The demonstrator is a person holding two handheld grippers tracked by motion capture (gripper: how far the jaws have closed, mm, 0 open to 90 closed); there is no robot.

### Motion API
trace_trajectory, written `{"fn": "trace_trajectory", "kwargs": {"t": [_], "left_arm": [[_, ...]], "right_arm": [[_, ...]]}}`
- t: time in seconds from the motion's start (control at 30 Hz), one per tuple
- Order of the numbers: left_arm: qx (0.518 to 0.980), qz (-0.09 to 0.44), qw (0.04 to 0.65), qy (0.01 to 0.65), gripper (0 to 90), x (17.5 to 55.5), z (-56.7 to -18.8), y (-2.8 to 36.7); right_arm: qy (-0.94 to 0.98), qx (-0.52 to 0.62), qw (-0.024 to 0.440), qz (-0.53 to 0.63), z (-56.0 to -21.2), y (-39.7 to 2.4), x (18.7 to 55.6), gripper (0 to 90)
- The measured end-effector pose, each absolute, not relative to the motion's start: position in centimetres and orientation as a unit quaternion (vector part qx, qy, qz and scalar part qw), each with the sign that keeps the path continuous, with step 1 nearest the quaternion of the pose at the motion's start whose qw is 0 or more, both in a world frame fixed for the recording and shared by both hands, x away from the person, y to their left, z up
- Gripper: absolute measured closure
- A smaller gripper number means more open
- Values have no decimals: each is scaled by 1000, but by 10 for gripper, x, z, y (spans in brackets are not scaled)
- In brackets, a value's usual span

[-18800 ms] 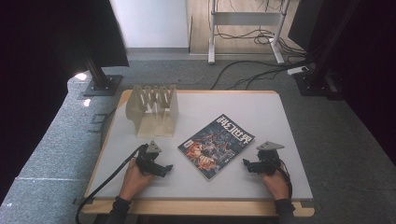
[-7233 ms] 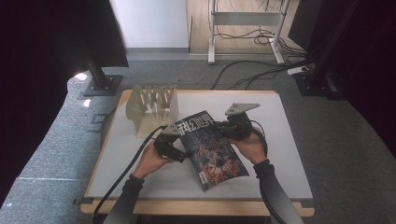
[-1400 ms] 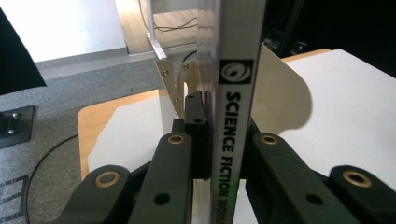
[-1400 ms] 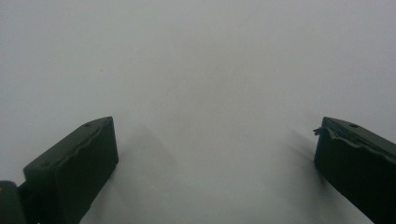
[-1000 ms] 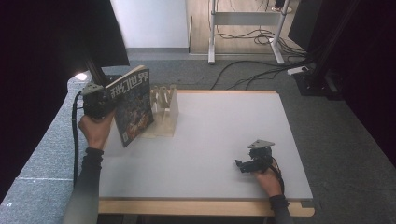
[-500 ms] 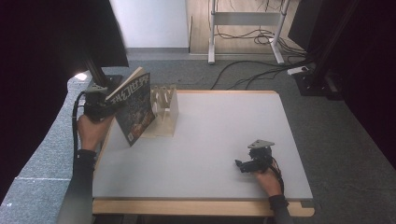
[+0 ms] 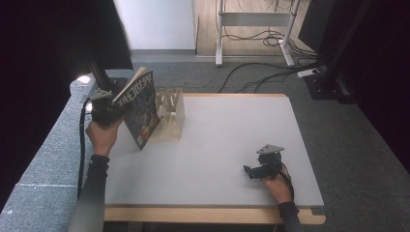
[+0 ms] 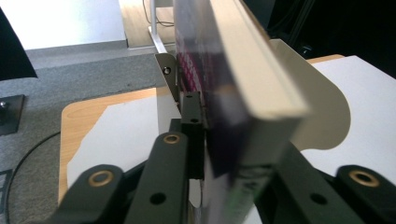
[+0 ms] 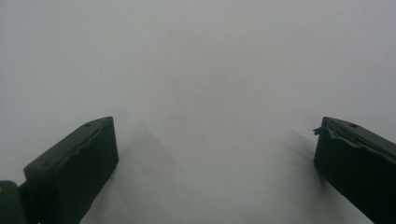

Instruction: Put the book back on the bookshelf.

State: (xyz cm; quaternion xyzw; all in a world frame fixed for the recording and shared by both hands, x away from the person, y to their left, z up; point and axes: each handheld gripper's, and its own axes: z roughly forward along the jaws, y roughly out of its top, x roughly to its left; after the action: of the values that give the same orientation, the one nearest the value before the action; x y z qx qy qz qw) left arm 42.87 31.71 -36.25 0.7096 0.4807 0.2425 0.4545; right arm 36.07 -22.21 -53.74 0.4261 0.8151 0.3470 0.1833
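The table (image 7: 217, 145) bears a slotted wooden rack (image 7: 169, 116) at its far left. Against the rack's left side stands the magazine (image 7: 140, 108), tilted, its dark, crowded cover headed by large white characters (too small to read). The left gripper (image 7: 104, 108) is clamped on it, jaws just easing apart; half a second ago the magazine hung lower. The right gripper (image 7: 254, 170) rests near the front right, jaws wide apart.

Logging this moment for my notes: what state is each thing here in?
Colourful-covered magazine: closed, lifted off the table, tilted, beside the rack.
Pale wooden slotted rack: upright, slots empty as far as visible.
Left claw: shut on the magazine.
Right claw: open, empty, over the white tabletop.
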Motion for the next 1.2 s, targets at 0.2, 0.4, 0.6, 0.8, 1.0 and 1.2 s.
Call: {"fn": "trace_trajectory", "kwargs": {"t": [0.2,0.4,0.6,0.8,1.0,1.2], "left_arm": [[703,252,444,494,464,431,-368,321],[707,228,456,490,205,426,-370,323],[710,229,458,483,141,415,-365,326],[717,223,467,467,76,397,-360,331],[733,216,462,450,71,377,-355,331],[748,218,456,430,70,361,-352,326]], "right_arm": [[815,426,183,347,-537,-222,361,0],[815,426,183,347,-537,-222,360,0],[815,426,183,347,-537,-222,360,0],[815,426,183,347,-537,-222,360,0],[816,424,185,347,-537,-222,360,0],[816,424,185,347,-537,-222,360,0]]}}
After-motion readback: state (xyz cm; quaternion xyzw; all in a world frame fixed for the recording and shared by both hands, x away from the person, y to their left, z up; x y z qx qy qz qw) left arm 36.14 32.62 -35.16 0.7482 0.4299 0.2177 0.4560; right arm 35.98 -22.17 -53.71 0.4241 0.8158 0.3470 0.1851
